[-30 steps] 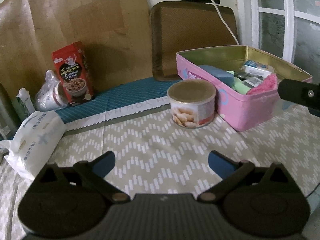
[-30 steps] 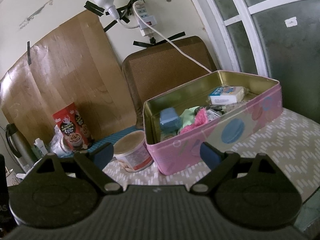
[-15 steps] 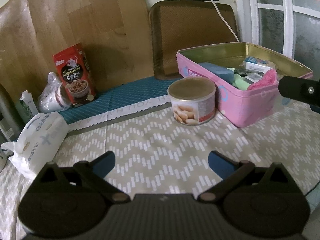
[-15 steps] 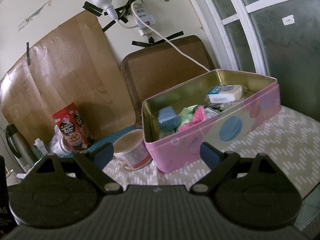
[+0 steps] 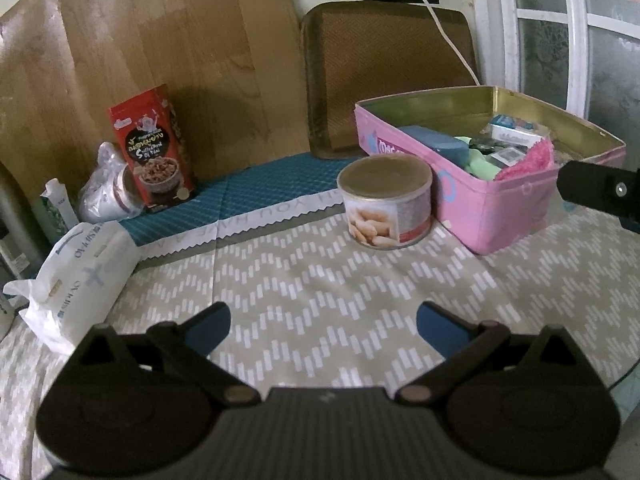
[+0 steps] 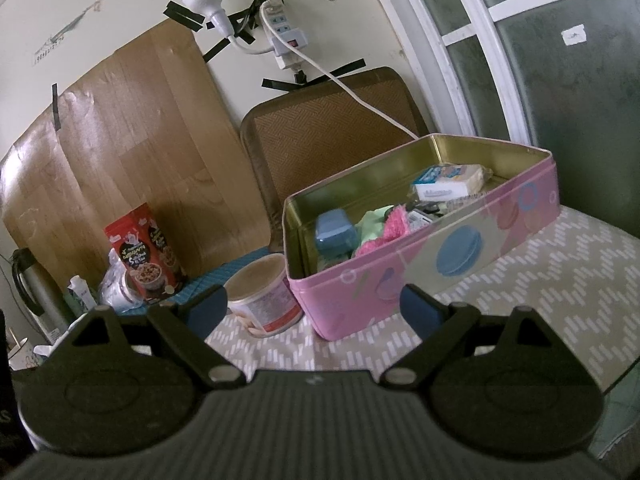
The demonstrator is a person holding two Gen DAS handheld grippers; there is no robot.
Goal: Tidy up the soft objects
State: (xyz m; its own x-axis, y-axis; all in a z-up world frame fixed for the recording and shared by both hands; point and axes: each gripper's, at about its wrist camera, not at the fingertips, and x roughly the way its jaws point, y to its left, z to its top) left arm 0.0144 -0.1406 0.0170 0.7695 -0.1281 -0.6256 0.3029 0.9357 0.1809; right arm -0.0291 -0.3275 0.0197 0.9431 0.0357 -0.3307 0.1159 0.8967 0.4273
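Observation:
A pink tin box (image 5: pixel 496 216) (image 6: pixel 400 276) stands open on the patterned tablecloth. It holds a pink fluffy cloth (image 5: pixel 528 160) (image 6: pixel 384 228), a light green soft item (image 5: pixel 480 166) (image 6: pixel 370 220), a blue case (image 6: pixel 334 232) and small packets. A white soft tissue pack (image 5: pixel 80 276) lies at the left. My left gripper (image 5: pixel 323 322) is open and empty over the cloth. My right gripper (image 6: pixel 313 306) is open and empty in front of the box.
A round tin can (image 5: pixel 386 206) (image 6: pixel 264 300) stands left of the box. A red snack box (image 5: pixel 152 148) and a wrapped cup (image 5: pixel 108 192) stand at the back left. A brown mat (image 5: pixel 384 80) leans on the wall. The table edge (image 6: pixel 624 364) is at right.
Both grippers have drawn back slightly and tilted; the box and can appear a little lower and farther in the views. Both stay open and empty.

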